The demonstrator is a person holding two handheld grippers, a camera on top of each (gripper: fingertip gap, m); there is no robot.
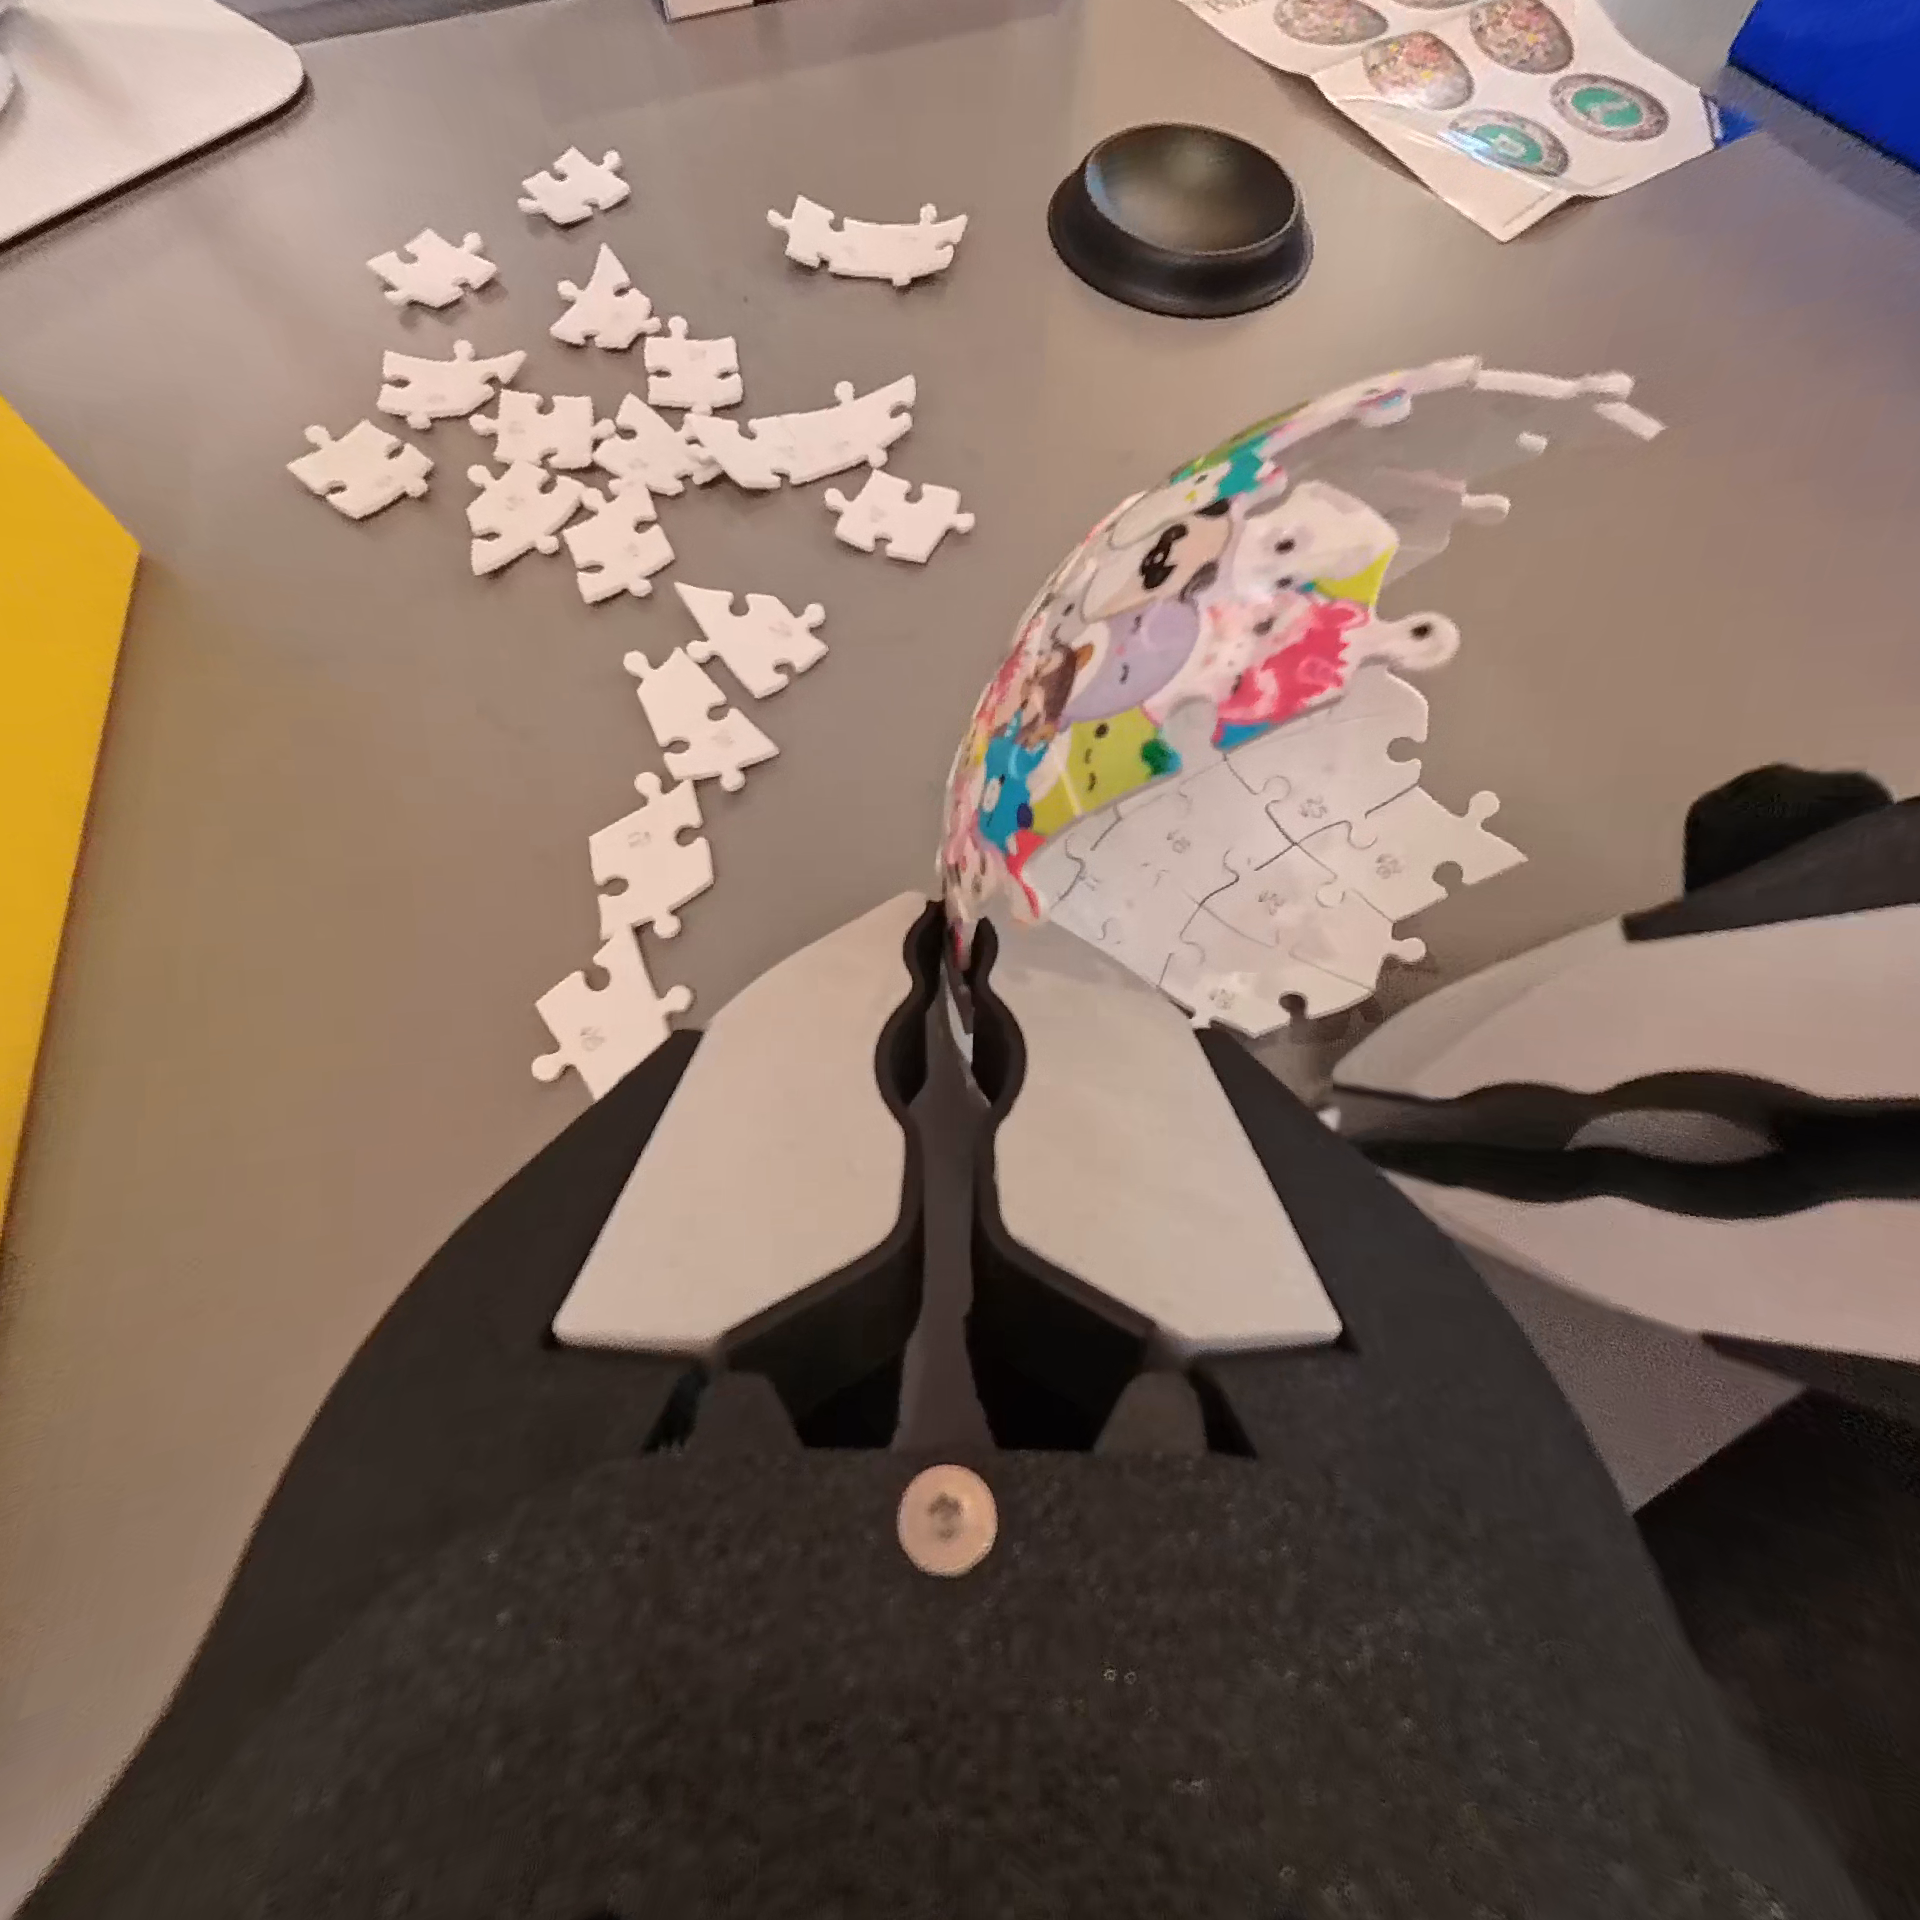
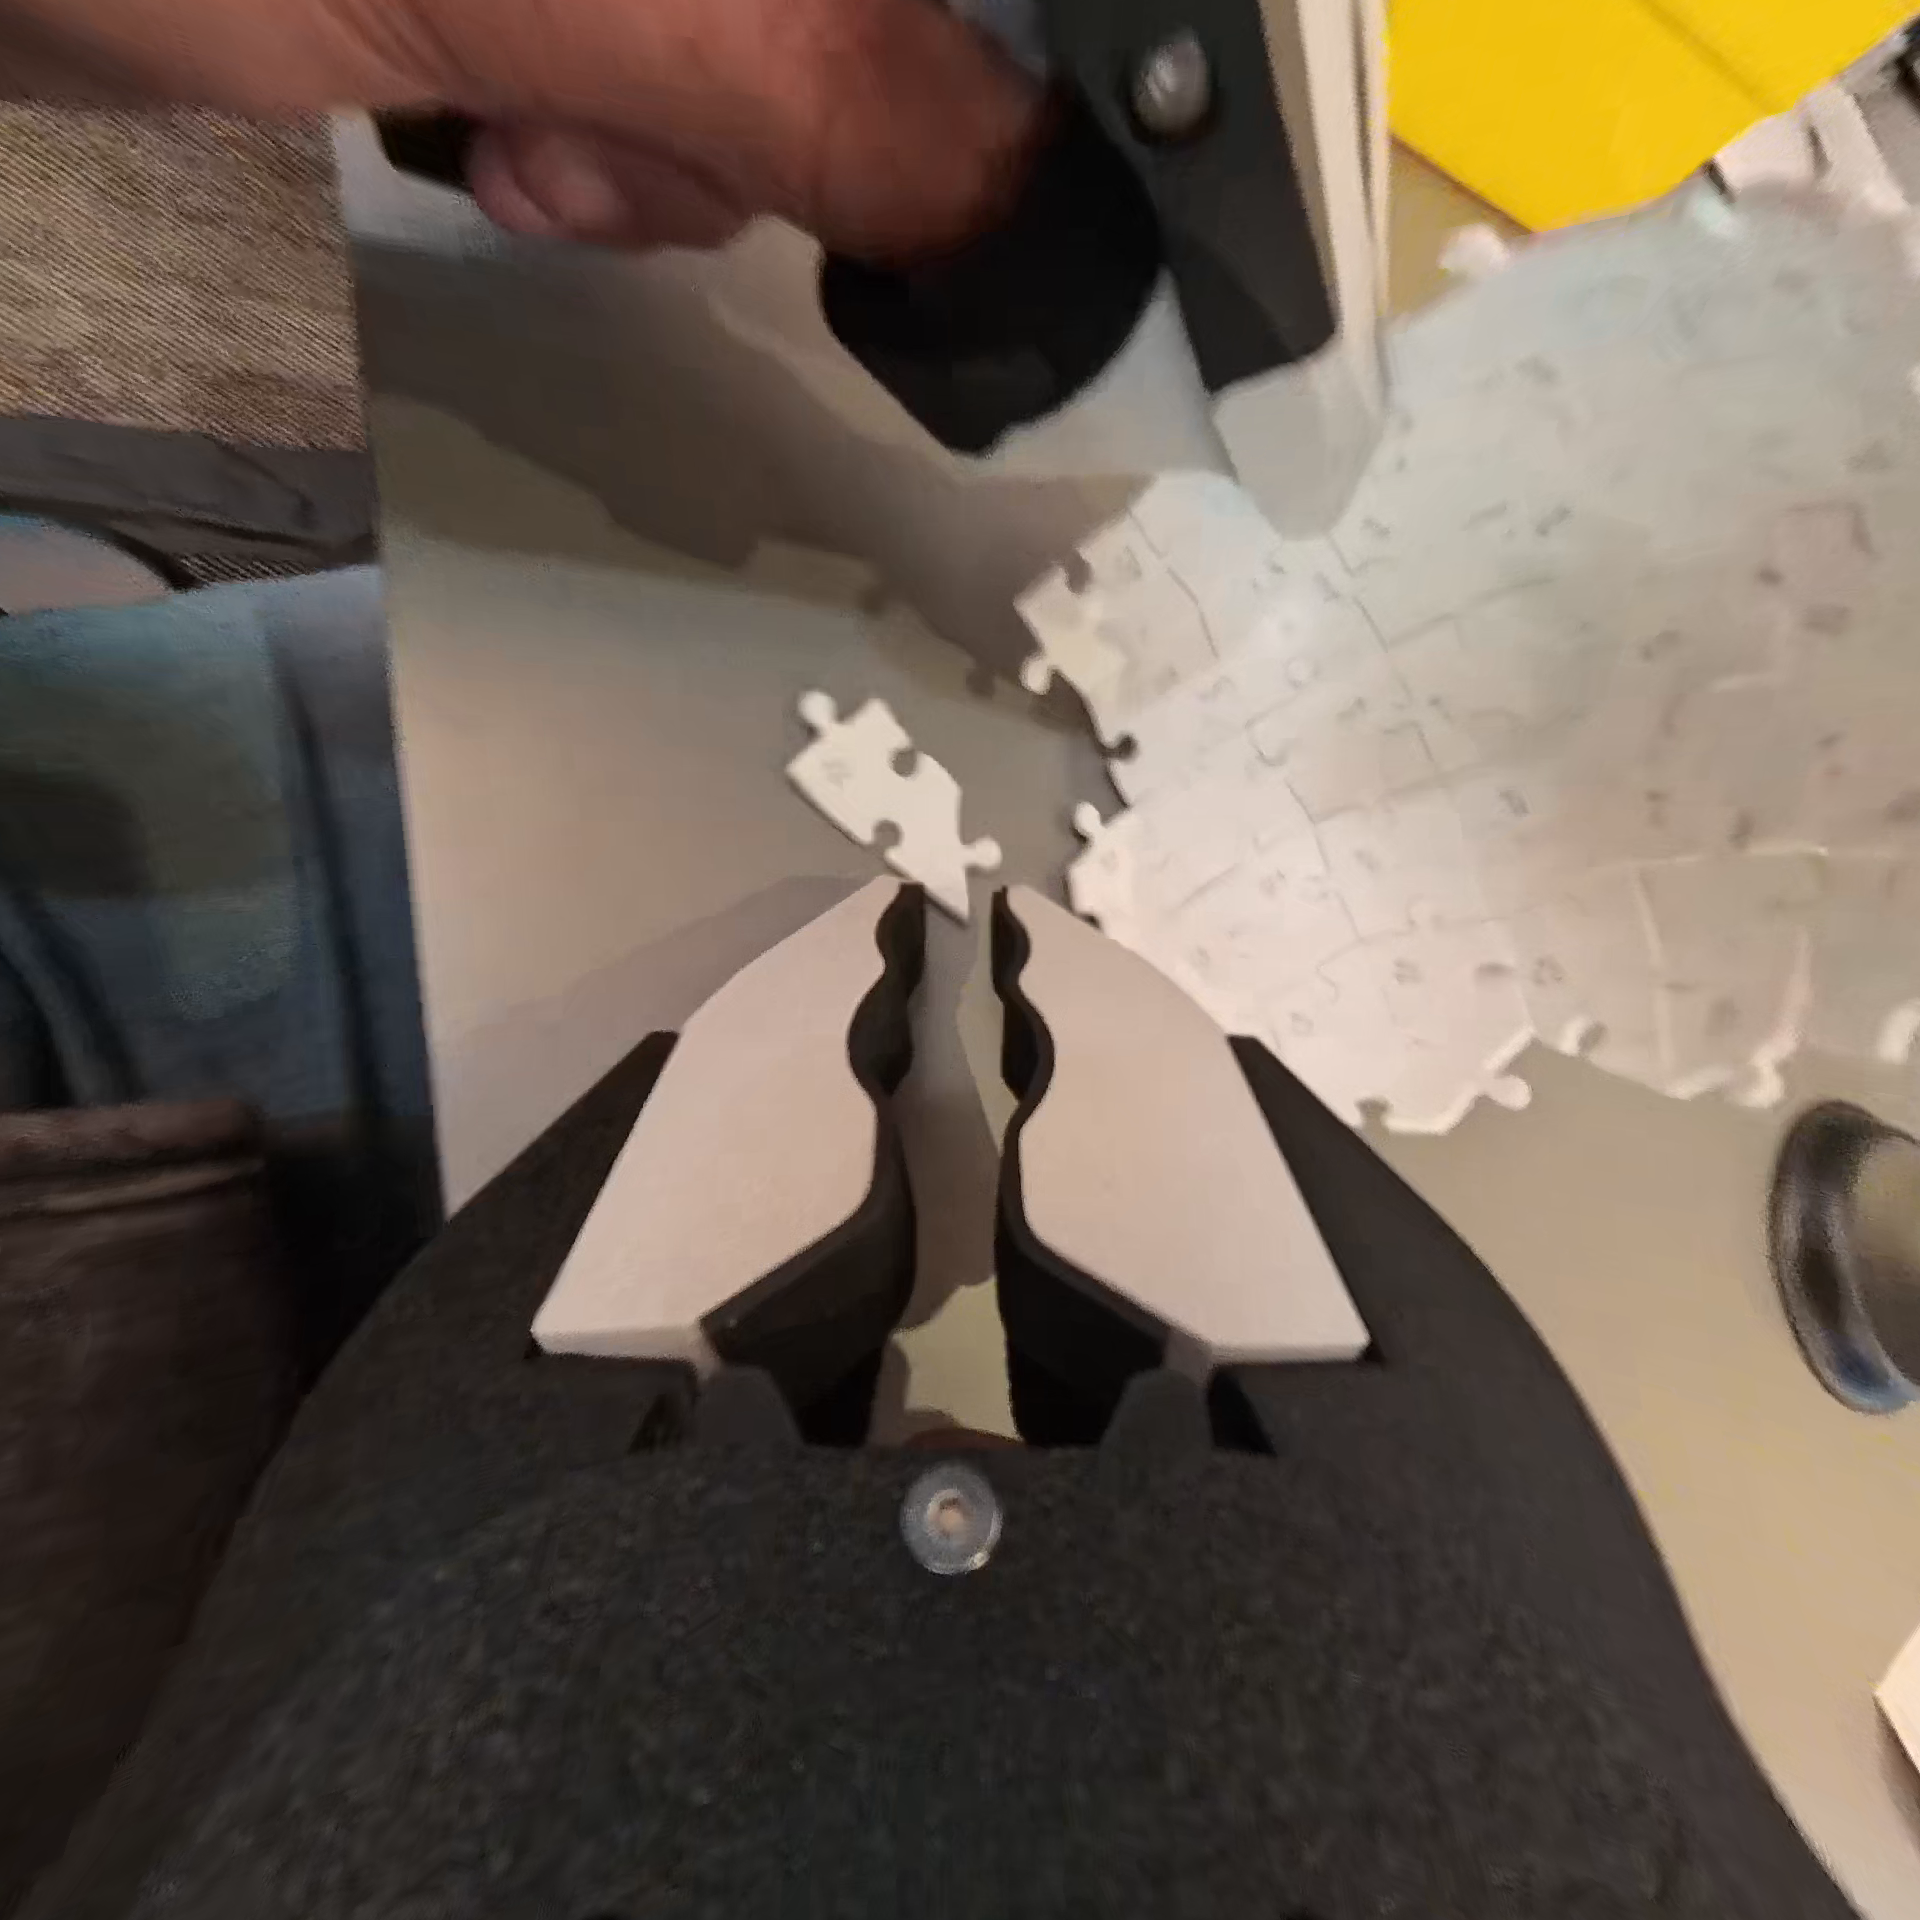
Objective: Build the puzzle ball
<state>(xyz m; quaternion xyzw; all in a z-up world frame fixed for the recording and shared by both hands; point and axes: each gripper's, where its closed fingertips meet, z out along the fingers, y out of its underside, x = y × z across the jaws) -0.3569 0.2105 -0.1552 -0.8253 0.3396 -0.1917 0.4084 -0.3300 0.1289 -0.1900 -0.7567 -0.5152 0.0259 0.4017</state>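
My left gripper (image 1: pixel 956 940) is shut on the lower rim of the part-built puzzle ball (image 1: pixel 1195 675), a curved shell with a colourful outside and a white inside, held above the table. Its white inside fills the right of the right wrist view (image 2: pixel 1455 779). My right gripper (image 2: pixel 958 904) holds one white puzzle piece (image 2: pixel 888 795) by its pointed corner, jaws slightly apart, just left of the shell's edge. The right gripper also shows in the left wrist view (image 1: pixel 1371 1117), below the shell. Several loose white pieces (image 1: pixel 623 468) lie on the grey table (image 1: pixel 312 779).
A black ring stand (image 1: pixel 1179 223) sits at the back, also seen in the right wrist view (image 2: pixel 1849 1247). A sticker sheet (image 1: pixel 1455 94) lies at the back right, a yellow board (image 1: pixel 52 727) at the left, a white slab (image 1: pixel 125 94) at the back left. A hand (image 2: pixel 675 125) grips the left tool. My right fingertips sit around 10 centimeters from my left ones.
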